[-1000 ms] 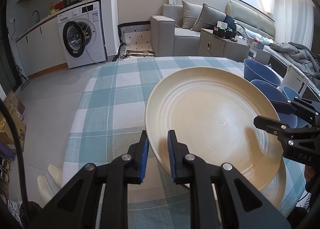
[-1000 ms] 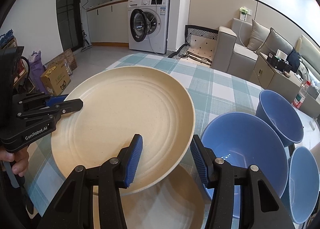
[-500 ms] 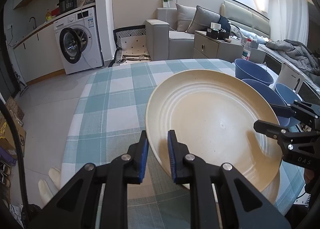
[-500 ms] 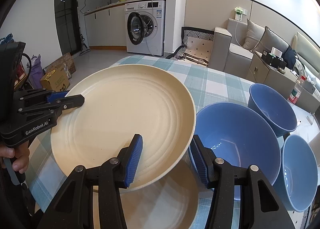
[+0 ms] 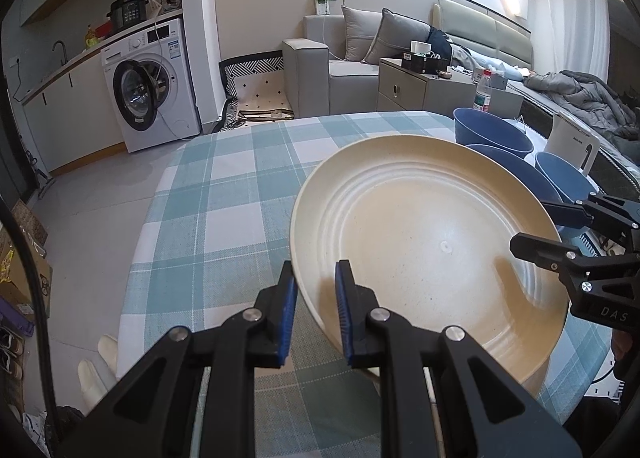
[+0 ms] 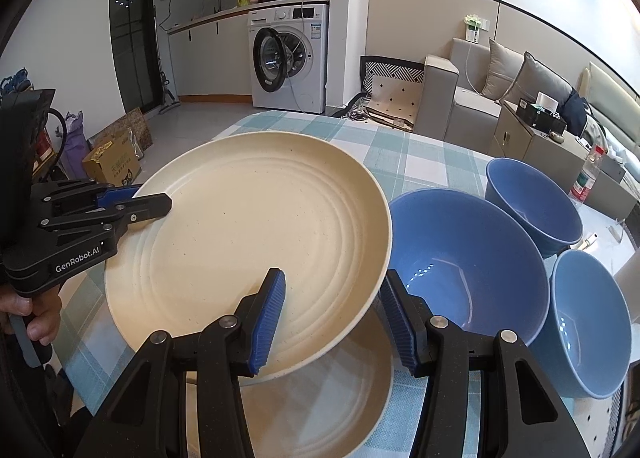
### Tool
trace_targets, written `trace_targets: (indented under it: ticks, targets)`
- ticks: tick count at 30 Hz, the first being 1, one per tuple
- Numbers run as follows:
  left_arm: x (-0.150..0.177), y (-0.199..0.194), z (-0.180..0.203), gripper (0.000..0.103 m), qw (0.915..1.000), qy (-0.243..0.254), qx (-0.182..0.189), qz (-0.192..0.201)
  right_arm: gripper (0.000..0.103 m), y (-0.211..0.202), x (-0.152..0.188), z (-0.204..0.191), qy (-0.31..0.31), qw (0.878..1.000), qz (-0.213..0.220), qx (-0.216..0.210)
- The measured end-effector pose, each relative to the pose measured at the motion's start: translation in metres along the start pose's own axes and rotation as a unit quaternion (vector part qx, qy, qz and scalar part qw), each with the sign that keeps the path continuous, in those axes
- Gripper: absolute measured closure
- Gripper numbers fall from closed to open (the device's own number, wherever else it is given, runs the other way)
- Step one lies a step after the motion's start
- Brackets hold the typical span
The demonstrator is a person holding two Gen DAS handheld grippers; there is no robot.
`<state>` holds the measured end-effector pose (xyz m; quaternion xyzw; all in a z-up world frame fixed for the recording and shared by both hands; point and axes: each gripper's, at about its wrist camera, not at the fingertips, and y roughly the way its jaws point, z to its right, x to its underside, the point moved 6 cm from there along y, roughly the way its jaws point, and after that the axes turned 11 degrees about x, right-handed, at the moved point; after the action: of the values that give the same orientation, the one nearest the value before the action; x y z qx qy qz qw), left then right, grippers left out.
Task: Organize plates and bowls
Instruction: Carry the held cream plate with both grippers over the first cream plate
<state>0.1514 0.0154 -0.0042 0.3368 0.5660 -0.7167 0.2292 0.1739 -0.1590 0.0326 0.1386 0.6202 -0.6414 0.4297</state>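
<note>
A cream plate [image 5: 424, 242] [image 6: 256, 234] is held tilted above the checked table. My left gripper [image 5: 316, 290] is shut on its near rim; it shows at the left of the right wrist view [image 6: 138, 202]. My right gripper [image 6: 332, 298] is open, its jaws straddling the plate's opposite rim without closing; it shows at the right of the left wrist view [image 5: 560, 230]. A second cream plate [image 6: 320, 394] lies on the table under the held one. Three blue bowls stand to the right: a large one [image 6: 472, 270], a far one [image 6: 532, 202] and a near one [image 6: 588, 318].
The checked tablecloth [image 5: 224, 194] covers the table, whose left edge drops to the floor. A white kettle [image 5: 572, 146] stands behind the bowls. A washing machine [image 5: 148, 90] and a sofa [image 5: 360, 54] are in the background.
The held plate and both grippers have risen slightly and the views tilted up a little. The left grip is unchanged and the right jaws stay open.
</note>
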Motion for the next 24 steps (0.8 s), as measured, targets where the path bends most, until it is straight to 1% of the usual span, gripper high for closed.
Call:
trace_targets:
  ticks: [6, 14, 24]
  targets:
    - [0.007, -0.004, 0.006, 0.087, 1.0, 0.002, 0.003, -0.002, 0.051, -0.007, 0.004, 0.001, 0.001, 1.0, 0.003, -0.003]
    - [0.013, -0.006, 0.01, 0.087, 1.0, 0.004, 0.007, -0.003, 0.051, -0.016, 0.018, 0.002, 0.003, 1.0, 0.001, -0.007]
    - [0.026, -0.01, 0.025, 0.086, 0.9998, 0.014, 0.011, -0.009, 0.051, -0.031, 0.034, 0.006, 0.013, 1.0, 0.006, -0.009]
